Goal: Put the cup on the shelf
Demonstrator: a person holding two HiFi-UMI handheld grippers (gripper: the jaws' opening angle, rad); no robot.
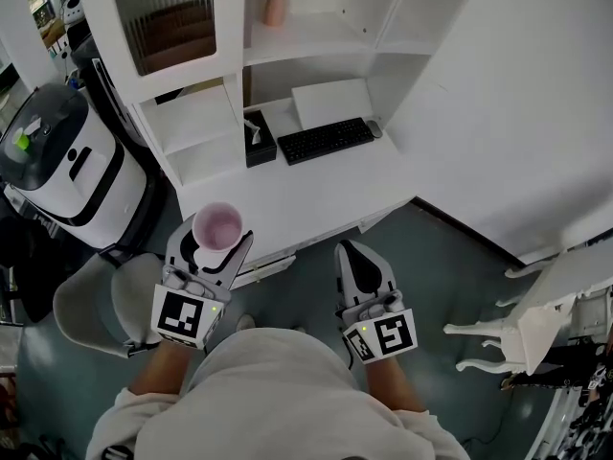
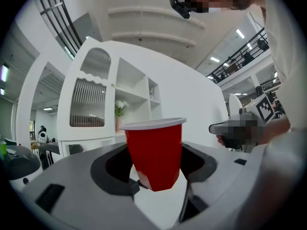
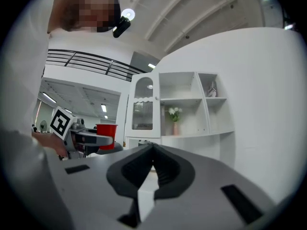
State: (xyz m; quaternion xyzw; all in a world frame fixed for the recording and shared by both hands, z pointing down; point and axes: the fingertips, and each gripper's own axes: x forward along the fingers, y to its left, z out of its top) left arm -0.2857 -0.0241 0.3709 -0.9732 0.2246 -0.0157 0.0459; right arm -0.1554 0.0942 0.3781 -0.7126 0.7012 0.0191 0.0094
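A red plastic cup [image 2: 154, 152] with a white rim stands upright between the jaws of my left gripper [image 2: 156, 169], which is shut on it. From the head view the cup [image 1: 217, 225] shows its pale pink inside, held by the left gripper [image 1: 216, 247] just in front of the white desk's [image 1: 306, 195] near edge. My right gripper [image 1: 356, 257] hangs beside it, shut and empty, with its jaws meeting at the tips [image 3: 152, 150]. The white shelf unit [image 1: 316, 36] rises behind the desk. The cup [image 3: 106, 135] also appears at the left of the right gripper view.
On the desk lie a black keyboard [image 1: 326, 140], a black tissue box [image 1: 259, 140] and a white pad [image 1: 331, 102]. A pink vase [image 1: 276, 6] with flowers stands on a shelf. A grey chair [image 1: 101, 305] is at my left, a white robot [image 1: 67, 161] beyond it, a white chair [image 1: 536, 324] right.
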